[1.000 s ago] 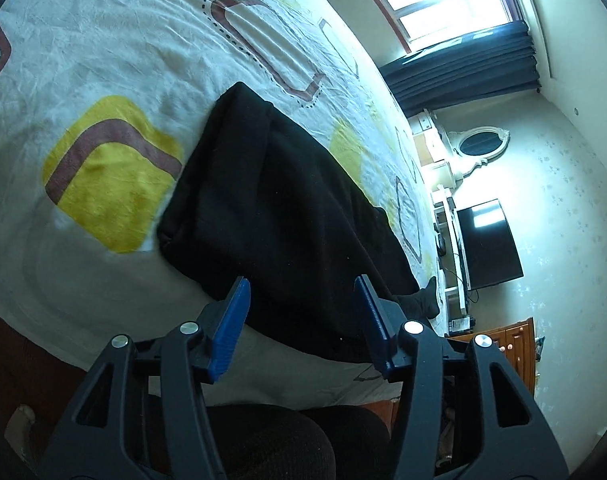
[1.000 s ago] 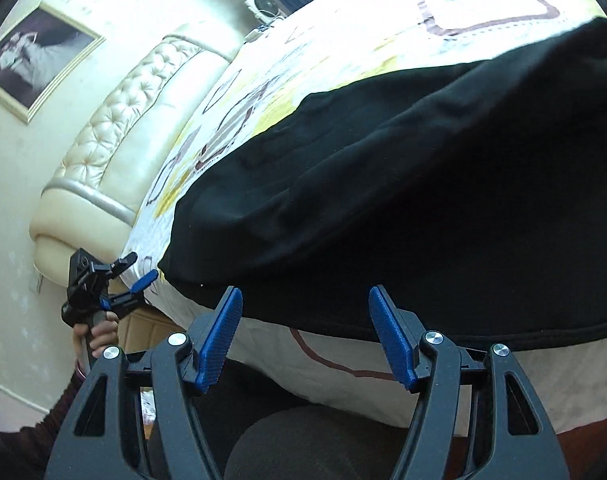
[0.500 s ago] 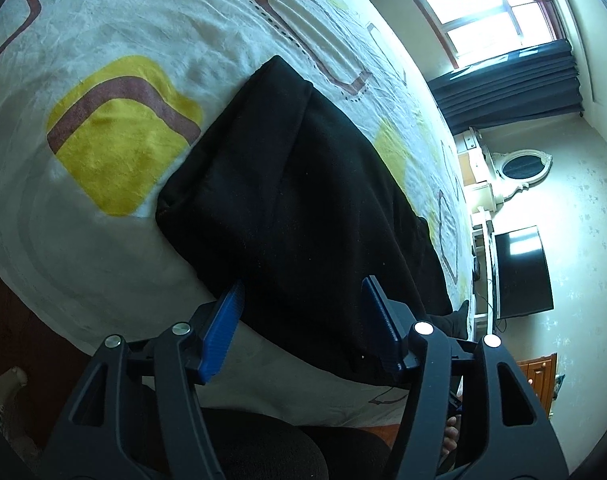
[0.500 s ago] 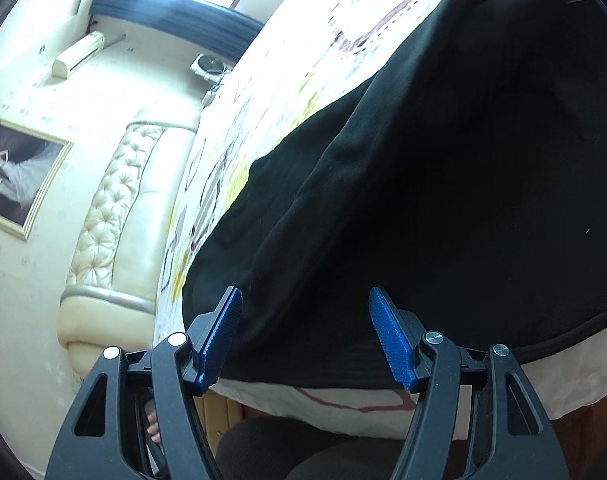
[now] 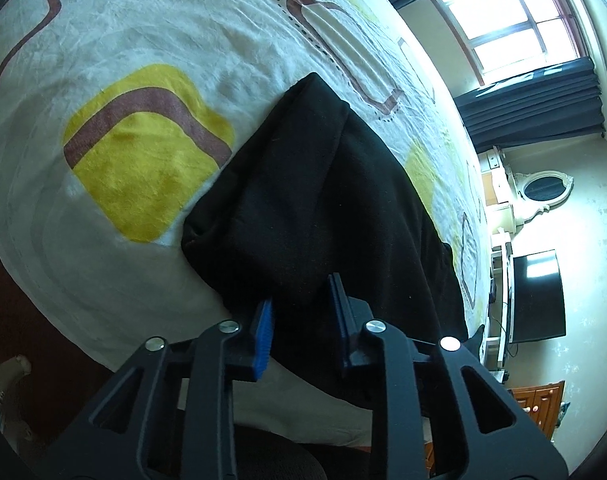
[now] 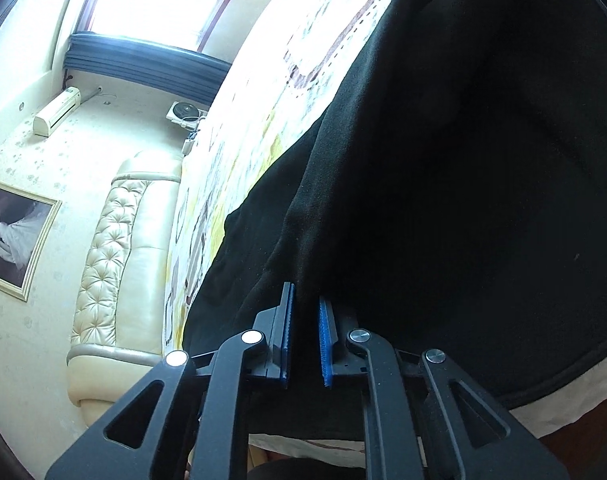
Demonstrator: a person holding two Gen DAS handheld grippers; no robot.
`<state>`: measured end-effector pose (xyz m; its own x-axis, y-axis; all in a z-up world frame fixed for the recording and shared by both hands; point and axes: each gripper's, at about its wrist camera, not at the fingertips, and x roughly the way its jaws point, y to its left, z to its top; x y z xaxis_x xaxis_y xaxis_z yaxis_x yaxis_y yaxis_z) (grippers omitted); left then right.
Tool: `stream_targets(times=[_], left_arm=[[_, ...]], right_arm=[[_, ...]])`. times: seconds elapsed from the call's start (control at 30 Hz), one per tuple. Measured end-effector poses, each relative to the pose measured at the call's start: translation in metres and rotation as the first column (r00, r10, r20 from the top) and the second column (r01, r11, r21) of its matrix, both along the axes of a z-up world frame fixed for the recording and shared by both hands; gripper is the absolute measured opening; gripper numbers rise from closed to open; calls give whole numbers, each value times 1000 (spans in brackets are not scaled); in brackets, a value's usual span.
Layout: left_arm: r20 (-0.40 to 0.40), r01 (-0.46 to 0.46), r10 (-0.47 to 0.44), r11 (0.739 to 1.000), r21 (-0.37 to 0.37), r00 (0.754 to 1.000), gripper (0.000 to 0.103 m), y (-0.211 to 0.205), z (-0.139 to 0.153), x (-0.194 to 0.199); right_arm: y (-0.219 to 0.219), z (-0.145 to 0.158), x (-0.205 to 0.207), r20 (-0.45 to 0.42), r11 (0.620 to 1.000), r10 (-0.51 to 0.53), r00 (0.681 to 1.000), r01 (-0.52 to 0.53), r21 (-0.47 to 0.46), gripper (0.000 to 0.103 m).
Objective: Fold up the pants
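Observation:
Black pants (image 5: 323, 216) lie on a bed with a white sheet (image 5: 143, 52) printed with yellow and brown shapes. My left gripper (image 5: 301, 308) is shut on the near edge of the pants, with a bunch of cloth between the blue pads. In the right wrist view the pants (image 6: 483, 168) fill most of the frame. My right gripper (image 6: 306, 312) is shut on a fold at their near edge, jaws almost together. The cloth rises in a ridge from each grip.
The bed's near edge (image 5: 83, 320) runs just under both grippers. A cream tufted headboard (image 6: 115, 248) stands at the left. A window (image 5: 515, 32) with dark curtains, a dresser with an oval mirror (image 5: 543, 190) and a dark screen (image 5: 537, 296) line the far wall.
Both grippers have moved forward onto the pants' near edge and closed on the cloth. One second ago both were open and short of it.

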<state>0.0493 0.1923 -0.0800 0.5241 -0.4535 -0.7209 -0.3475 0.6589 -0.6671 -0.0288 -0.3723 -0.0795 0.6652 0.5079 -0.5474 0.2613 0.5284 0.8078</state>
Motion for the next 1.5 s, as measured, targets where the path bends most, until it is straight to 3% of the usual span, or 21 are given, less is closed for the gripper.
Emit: stream_targets(times=[0.13, 0.27, 0.37, 0.47, 0.5, 0.57, 0.6, 0.63, 0.73, 0.9, 1.03, 1.17, 1.3, 1.37, 1.4, 1.43, 1.47, 1.5], left_arm=[[-2, -38, 38, 999, -20, 999, 13, 11, 1, -5], [7, -44, 45, 999, -16, 999, 12, 18, -2, -11], [13, -21, 21, 1000, -23, 1000, 12, 20, -8, -16], [35, 33, -34, 999, 26, 999, 13, 14, 2, -19], [39, 45, -48, 998, 54, 998, 16, 11, 8, -22], [40, 62, -66, 993, 100, 997, 32, 7, 18, -29], [35, 61, -65, 991, 123, 997, 55, 5, 24, -33], [38, 53, -59, 989, 134, 998, 68, 4, 27, -36], [37, 62, -66, 992, 111, 997, 68, -4, 34, -37], [45, 82, -86, 993, 83, 995, 73, -24, 40, -32], [30, 109, -112, 991, 75, 993, 78, -38, 37, -28], [-9, 126, -126, 989, 82, 992, 81, -40, 27, -24], [-67, 122, -117, 990, 72, 991, 82, -38, 12, -21], [-97, 107, -101, 992, 63, 990, 82, -38, 5, -20], [-109, 102, -96, 993, 55, 989, 82, -38, 2, -20], [-120, 99, -93, 994, 49, 988, 82, -38, 0, -19], [-125, 97, -90, 994, 46, 988, 82, -38, -1, -21], [-121, 99, -92, 994, 49, 988, 82, -39, 0, -22]], right_arm=[[-6, 7, -27, 41, 1000, -24, 999, 23, 10, 10], [-11, -12, -59, 8, 998, -39, 999, 38, 55, 10], [-15, -30, -72, -1, 996, -33, 999, 33, 85, 9], [-26, -23, -82, -18, 993, -63, 998, 64, 97, 16], [-31, -17, -84, -27, 994, -78, 997, 79, 75, 24], [-44, 2, -88, -22, 991, -133, 991, 133, 0, 47], [-56, 15, -90, -6, 984, -174, 985, 173, -45, 61], [-70, 29, -91, 21, 973, -214, 977, 215, -85, 64], [-117, 63, -72, 45, 925, -305, 951, 307, -222, 70], [-187, 88, 7, -67, 835, -404, 912, 338, -434, 74], [-215, 81, 80, -165, 779, -453, 876, 299, -552, 74], [-238, 67, 155, -240, 746, -475, 847, 242, -621, 74], [-249, 41, 180, -326, 726, -484, 812, 164, -668, 74], [-250, 38, 175, -309, 727, -483, 819, 180, -662, 64], [-252, 42, 171, -297, 728, -475, 828, 181, -661, 50], [-256, 47, 163, -264, 750, -453, 852, 204, -629, 31], [-262, 50, 152, -238, 779, -435, 868, 231, -584, 22], [-269, 55, 142, -203, 799, -431, 879, 267, -539, 18]])
